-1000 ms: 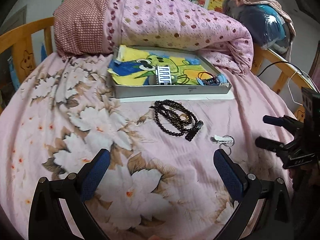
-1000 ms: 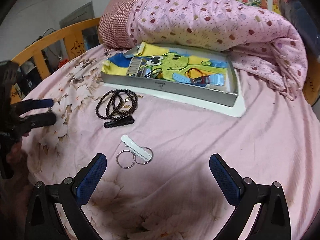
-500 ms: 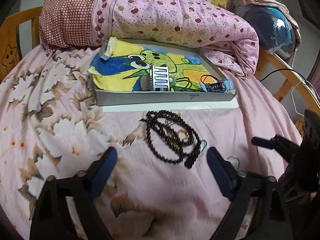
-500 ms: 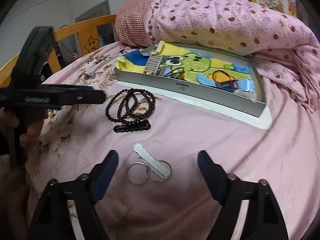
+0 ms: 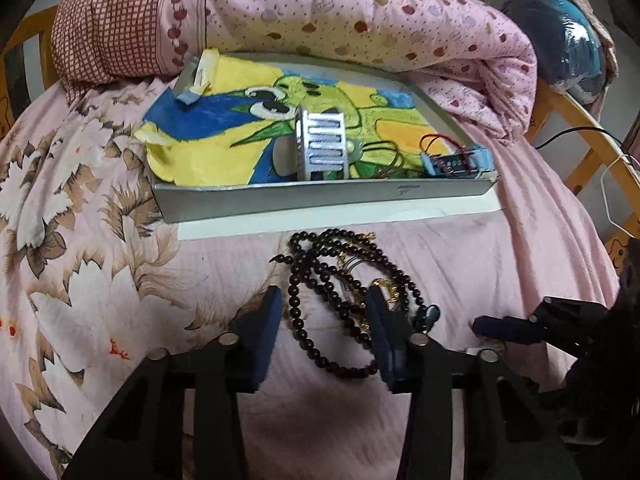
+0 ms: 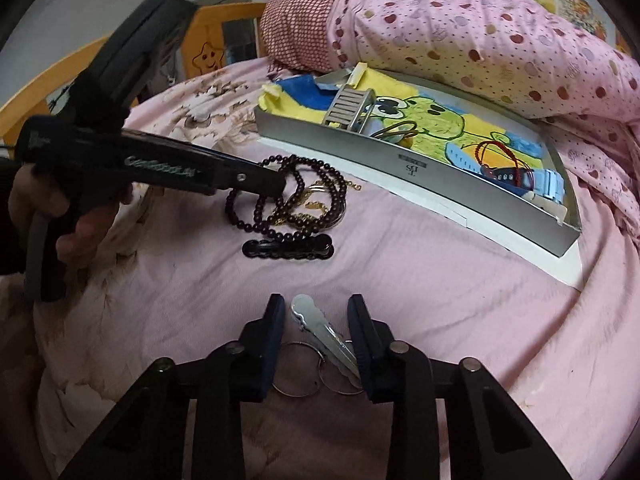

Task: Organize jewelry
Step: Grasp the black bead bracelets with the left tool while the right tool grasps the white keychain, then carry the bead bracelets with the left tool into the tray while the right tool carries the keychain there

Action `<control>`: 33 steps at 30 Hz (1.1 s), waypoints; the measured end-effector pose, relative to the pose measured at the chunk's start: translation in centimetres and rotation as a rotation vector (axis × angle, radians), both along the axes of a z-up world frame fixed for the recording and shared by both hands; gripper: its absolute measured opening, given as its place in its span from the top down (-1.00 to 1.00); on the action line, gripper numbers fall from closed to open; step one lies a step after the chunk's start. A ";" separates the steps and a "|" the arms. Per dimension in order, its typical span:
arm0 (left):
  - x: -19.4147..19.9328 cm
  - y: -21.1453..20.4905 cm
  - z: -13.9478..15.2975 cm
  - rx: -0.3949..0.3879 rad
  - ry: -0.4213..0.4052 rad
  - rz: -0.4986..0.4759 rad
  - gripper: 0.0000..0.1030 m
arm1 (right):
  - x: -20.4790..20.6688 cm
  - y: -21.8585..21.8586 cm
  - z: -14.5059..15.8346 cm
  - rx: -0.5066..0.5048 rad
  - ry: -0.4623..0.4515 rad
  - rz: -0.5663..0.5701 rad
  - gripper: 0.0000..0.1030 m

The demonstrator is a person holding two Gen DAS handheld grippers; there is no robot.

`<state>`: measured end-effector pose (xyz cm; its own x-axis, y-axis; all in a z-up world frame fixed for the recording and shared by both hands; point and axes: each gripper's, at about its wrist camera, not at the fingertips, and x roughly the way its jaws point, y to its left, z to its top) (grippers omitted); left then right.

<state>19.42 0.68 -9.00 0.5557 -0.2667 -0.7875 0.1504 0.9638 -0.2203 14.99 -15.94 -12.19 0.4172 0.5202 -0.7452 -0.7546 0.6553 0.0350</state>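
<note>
Pink bedspread (image 6: 440, 280) | left hand-held gripper (image 5: 326, 304) closing round bead necklace (image 5: 320, 280) | right hand-held gripper (image 6: 316, 308) closing round one clip (image 6: 320, 332)

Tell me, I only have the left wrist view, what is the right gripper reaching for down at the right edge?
Observer: In the right wrist view, the right gripper straddles a silver hair clip lying on the pink sheet; its jaws are closing and no pad presses the clip yet.
Operator: Anything else under it?
Observer: Two thin metal rings lie beside the clip, partly under the fingers.
Operator: And my left gripper, is it on the beads?
Observer: From the right side, the left gripper has its tips at the far edge of the dark bead necklace; its jaws are closing too.
Operator: What is the black thing near the beads?
Observer: A black scalloped hair clip, lying flat just in front of the beads.
</note>
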 end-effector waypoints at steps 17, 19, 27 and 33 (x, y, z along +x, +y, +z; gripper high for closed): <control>-0.6 -0.1 0.8 0.030 -0.009 0.035 0.93 | 3.1 -3.9 2.5 0.313 0.148 -0.128 0.71; -1.5 -0.4 1.8 0.049 -0.046 0.029 0.93 | 3.3 -4.3 2.8 0.345 0.158 -0.139 0.71; -3.1 -1.1 5.7 0.049 -0.155 0.023 0.93 | 4.3 -5.7 4.4 0.465 0.169 -0.177 0.71; -2.5 -2.5 8.5 0.056 -0.210 -0.024 0.93 | 6.2 -5.9 6.5 0.498 0.067 -0.202 0.71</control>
